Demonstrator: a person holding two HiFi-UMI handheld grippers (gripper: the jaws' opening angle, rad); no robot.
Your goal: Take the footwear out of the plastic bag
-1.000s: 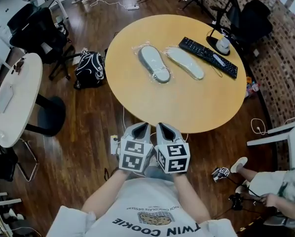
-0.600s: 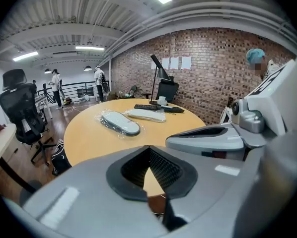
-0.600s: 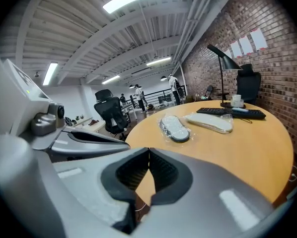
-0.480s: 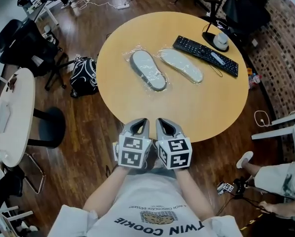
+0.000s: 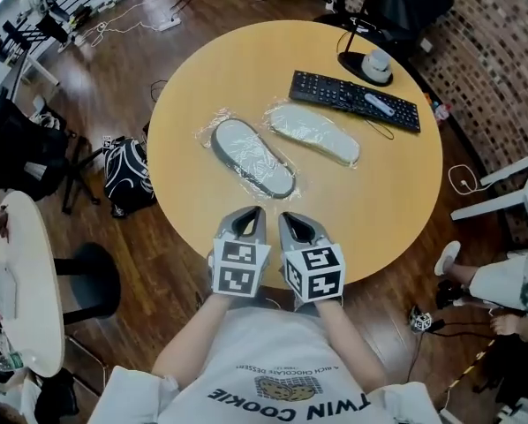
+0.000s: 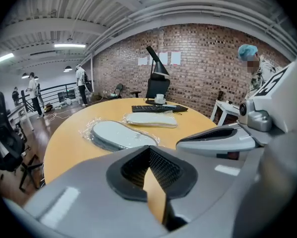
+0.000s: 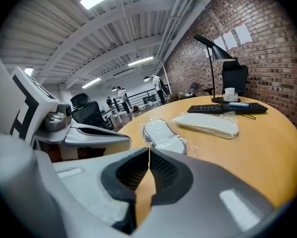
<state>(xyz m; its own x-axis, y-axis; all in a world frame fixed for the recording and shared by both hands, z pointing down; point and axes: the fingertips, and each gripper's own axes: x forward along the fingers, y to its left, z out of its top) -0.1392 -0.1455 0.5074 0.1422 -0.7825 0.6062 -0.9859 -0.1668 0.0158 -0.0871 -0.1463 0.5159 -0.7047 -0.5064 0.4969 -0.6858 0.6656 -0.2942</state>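
Two bagged slippers (image 5: 251, 155) (image 5: 315, 133), one keyboard (image 5: 352, 101), possibly one cup (image 5: 378, 61).

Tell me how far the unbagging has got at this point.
Done: nothing. The grey slipper and the pale slipper each lie wrapped in clear plastic on the table. In hand: nothing; the left gripper and right gripper are shut and empty at the table's near edge, short of both bags. Left: unbagging both slippers.

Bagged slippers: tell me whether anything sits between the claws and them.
Nothing visible does. Only bare table lies between the shut left claw and right claw and the nearer bagged slipper. The second bagged slipper lies farther off, with the keyboard beyond it.
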